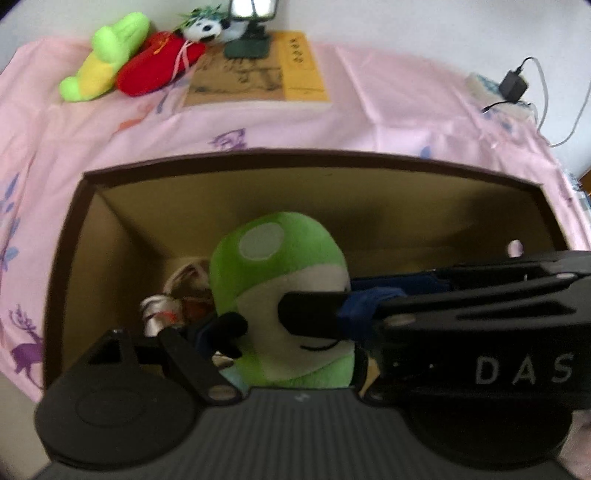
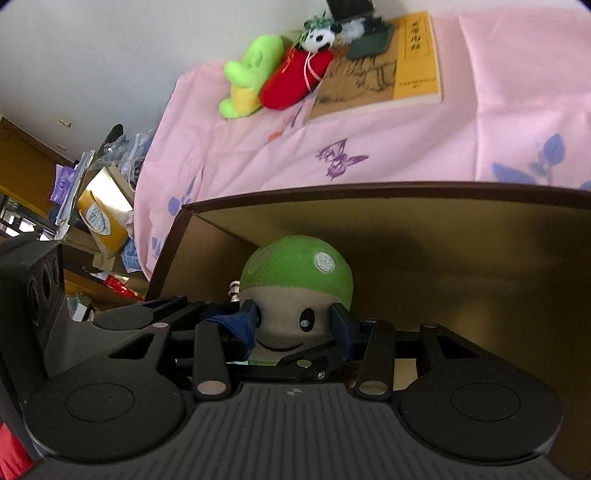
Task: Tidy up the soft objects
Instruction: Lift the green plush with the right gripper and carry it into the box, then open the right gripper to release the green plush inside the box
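Note:
A green mushroom plush with a smiling cream face hangs inside an open cardboard box, just below its rim. My left gripper is shut on it; one fingertip touches the plush's side, and the other is hidden behind the right gripper's arm. My right gripper is shut on the same mushroom plush, its blue pads pressing both cheeks. On the far pink cloth lie a green-yellow plush, a red plush and a small panda.
A small pale toy lies at the box bottom, left of the mushroom. A yellow book with a dark stand on it sits behind the box. A charger and cable lie far right. Clutter fills the floor left of the table.

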Action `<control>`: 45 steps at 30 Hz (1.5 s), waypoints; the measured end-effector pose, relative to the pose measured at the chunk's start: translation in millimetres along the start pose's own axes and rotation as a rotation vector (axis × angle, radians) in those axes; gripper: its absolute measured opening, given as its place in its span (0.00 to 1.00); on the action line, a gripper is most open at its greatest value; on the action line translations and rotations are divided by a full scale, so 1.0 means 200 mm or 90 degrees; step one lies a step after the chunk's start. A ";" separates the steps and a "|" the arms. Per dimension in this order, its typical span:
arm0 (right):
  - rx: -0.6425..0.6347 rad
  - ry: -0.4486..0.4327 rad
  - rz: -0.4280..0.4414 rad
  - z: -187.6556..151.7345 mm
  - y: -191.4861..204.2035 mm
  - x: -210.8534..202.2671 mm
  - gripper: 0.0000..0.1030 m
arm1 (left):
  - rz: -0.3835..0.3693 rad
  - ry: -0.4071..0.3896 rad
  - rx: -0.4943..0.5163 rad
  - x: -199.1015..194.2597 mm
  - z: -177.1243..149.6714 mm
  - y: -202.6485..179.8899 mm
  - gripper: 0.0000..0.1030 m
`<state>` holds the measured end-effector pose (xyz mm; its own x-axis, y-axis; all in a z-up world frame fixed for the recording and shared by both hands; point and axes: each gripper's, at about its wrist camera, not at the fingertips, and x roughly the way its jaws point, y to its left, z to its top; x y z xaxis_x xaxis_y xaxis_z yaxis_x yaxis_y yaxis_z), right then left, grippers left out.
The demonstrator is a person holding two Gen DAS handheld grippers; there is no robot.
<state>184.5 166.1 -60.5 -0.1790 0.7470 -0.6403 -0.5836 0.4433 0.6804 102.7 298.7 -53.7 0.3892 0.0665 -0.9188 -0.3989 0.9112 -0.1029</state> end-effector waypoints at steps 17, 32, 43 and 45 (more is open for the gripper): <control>0.003 -0.007 0.015 0.01 0.05 0.00 0.29 | 0.055 -0.020 0.024 -0.12 -0.06 0.00 0.77; 0.020 -0.069 0.001 -0.11 0.04 -0.23 0.29 | 0.111 -0.110 0.018 -0.37 -0.19 -0.11 0.77; -0.031 -0.112 -0.017 -0.26 0.09 -0.44 0.29 | 0.144 -0.153 -0.003 -0.51 -0.30 -0.24 0.78; -0.037 -0.119 -0.023 -0.29 0.09 -0.48 0.29 | 0.150 -0.161 -0.002 -0.53 -0.33 -0.28 0.78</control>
<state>146.1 73.8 -7.8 -0.0095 0.8125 -0.5828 -0.6325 0.4466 0.6328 28.8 214.2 25.1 0.4798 0.3736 -0.7939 -0.5045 0.8578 0.0988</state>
